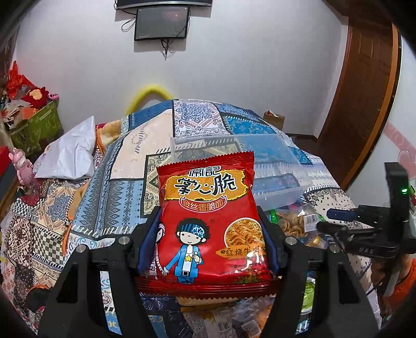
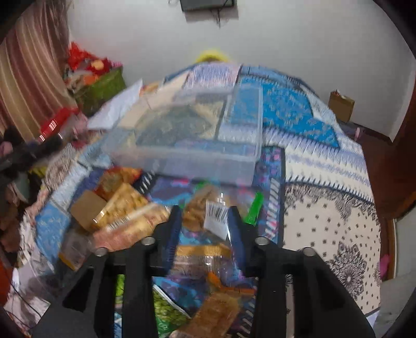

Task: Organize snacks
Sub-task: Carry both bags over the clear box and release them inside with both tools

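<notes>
Left gripper (image 1: 208, 228): jaws partly closed, blue pads clamping both sides of a red foil packet of crispy noodle snack (image 1: 208, 218), held upright above the patchwork bedspread (image 1: 124, 161). Right gripper (image 2: 205, 226): jaws part open around a clear plastic bag of golden snacks with a barcode label (image 2: 208, 221); motion blur hides whether the pads press it. Clear plastic storage box (image 2: 189, 140) sits empty just beyond the snack pile (image 2: 122, 208); open bedspread lies to its right.

One red noodle packet (image 1: 208, 221). One clear bin (image 2: 187, 140) on the bed. One clear biscuit bag (image 2: 208, 215). Two wall screens (image 1: 162, 23). One white pillow (image 1: 70, 153). The loose snacks in the heap (image 2: 122, 208) are too blurred to count.
</notes>
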Available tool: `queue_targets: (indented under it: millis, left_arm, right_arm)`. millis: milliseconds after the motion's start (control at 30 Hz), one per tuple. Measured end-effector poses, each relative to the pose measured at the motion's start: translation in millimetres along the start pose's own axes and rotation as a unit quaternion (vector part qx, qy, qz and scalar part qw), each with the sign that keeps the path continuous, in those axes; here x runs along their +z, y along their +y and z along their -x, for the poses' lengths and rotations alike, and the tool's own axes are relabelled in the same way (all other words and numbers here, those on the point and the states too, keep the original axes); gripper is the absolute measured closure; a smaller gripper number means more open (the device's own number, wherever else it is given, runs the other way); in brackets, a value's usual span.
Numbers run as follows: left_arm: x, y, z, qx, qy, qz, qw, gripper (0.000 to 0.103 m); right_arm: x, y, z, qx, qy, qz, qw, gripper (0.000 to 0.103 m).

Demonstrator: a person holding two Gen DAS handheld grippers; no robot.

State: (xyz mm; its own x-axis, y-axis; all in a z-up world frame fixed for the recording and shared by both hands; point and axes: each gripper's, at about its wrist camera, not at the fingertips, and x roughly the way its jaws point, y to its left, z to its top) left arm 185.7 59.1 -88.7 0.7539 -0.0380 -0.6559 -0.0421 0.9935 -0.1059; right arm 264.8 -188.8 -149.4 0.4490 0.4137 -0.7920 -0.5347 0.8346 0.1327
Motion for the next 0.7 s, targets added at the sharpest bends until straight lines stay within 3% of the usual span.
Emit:
queue_targets:
  millis: [67,300,400,467,567,700]
  left_arm:
    - [-3.3,2.4,-5.5,-0.003,0.010,0.005,0.9999,0.036]
    - [-11.4,9.4,-23.8,-0.003,0.034,0.011,0.9994,0.036]
    - [-12.2,11.3,-28.1,-0.004,0.035,0.013,0.9993,0.036]
    - [-12.5,11.7,-30.6,-0.004,0.035,0.015,0.9993,0.036]
    - [-13.6,12.2,-33.6,-0.004,0.036,0.017,0.9992,0.036]
    - [-14.6,11.8,-33.8,-0.003,0.039,0.018,0.9991,0.036]
  right_arm:
    - [0.4,-3.6,-11.4,-0.007,0.000,-0.007,1.000,0.029]
    - [14.4,-24.4,-63.9,0.007,0.060,-0.040,0.997,0.023]
    - [12.6,-24.3,-81.3,0.045,0.092,-0.042,0.994,0.026]
    - [12.2,-22.2,-82.2,0.044,0.086,-0.032,0.995,0.028]
    - [10.1,-25.2,-75.6,0.066,0.076,-0.043,0.994,0.041]
    - [-0.7,-30.7,-59.9,0.070,0.052,-0.063,0.994,0.045]
